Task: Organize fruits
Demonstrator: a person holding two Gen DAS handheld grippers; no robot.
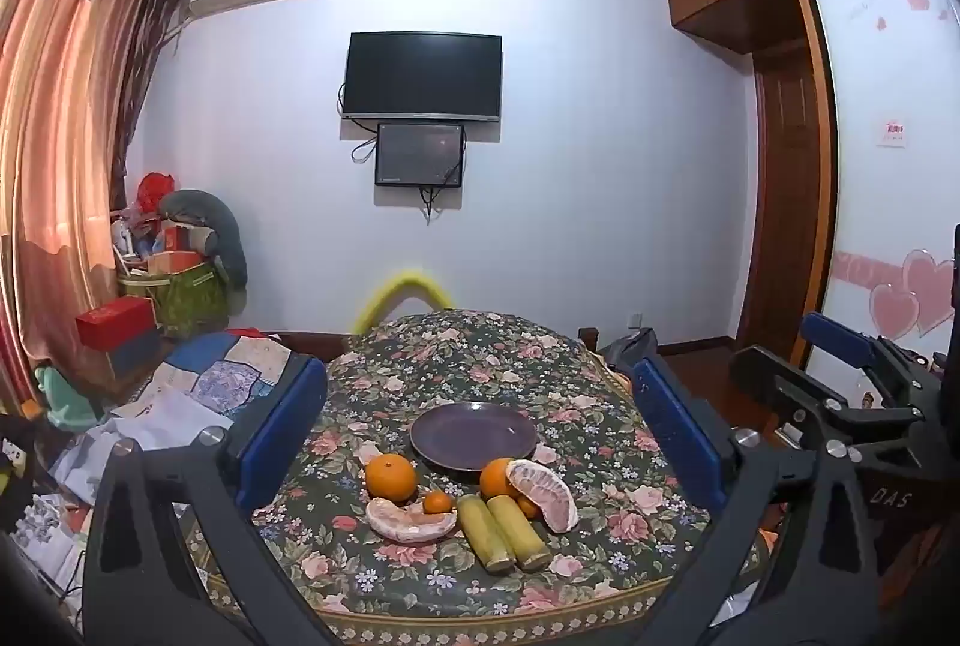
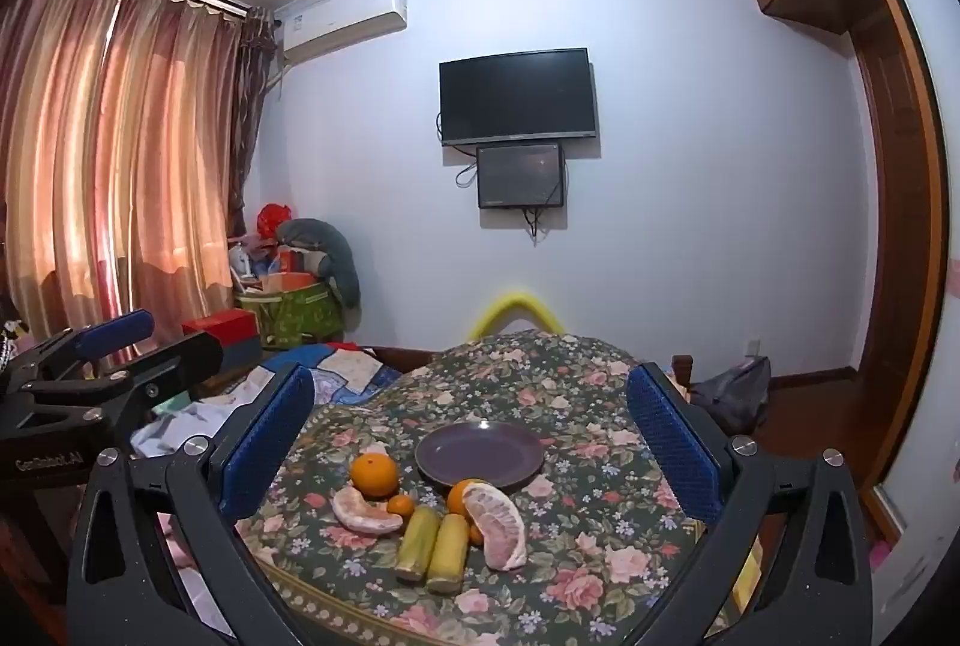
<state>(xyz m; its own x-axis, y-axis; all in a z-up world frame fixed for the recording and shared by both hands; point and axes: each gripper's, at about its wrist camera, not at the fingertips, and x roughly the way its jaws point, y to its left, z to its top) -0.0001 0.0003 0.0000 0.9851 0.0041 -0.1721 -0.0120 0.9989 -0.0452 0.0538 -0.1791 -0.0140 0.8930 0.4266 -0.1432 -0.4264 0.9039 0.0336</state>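
A dark purple plate (image 1: 474, 436) (image 2: 480, 454) lies on the flowered tablecloth (image 1: 480, 346). In front of it sit a large orange (image 1: 391, 477) (image 2: 374, 474), a small mandarin (image 1: 437, 502) (image 2: 401, 505), a second orange (image 1: 497, 477) (image 2: 461, 497), two peeled pomelo segments (image 1: 409, 521) (image 1: 545, 493) (image 2: 365, 511) (image 2: 498, 526) and two yellow-green cane pieces (image 1: 485, 533) (image 1: 519, 531) (image 2: 417, 543) (image 2: 447, 552). My left gripper (image 1: 477, 424) and right gripper (image 2: 471, 424) hover open before the table, holding nothing. Each shows in the other's view, the right gripper (image 1: 840, 382) and the left gripper (image 2: 102, 364).
Bedding and papers (image 1: 198, 394) lie left of the table. Boxes and a green bag (image 1: 180, 286) stand by the curtain (image 2: 90, 166). A TV (image 1: 423, 76) hangs on the far wall. A wooden wardrobe (image 1: 792, 166) is at the right, with a dark bag (image 2: 735, 394) on the floor.
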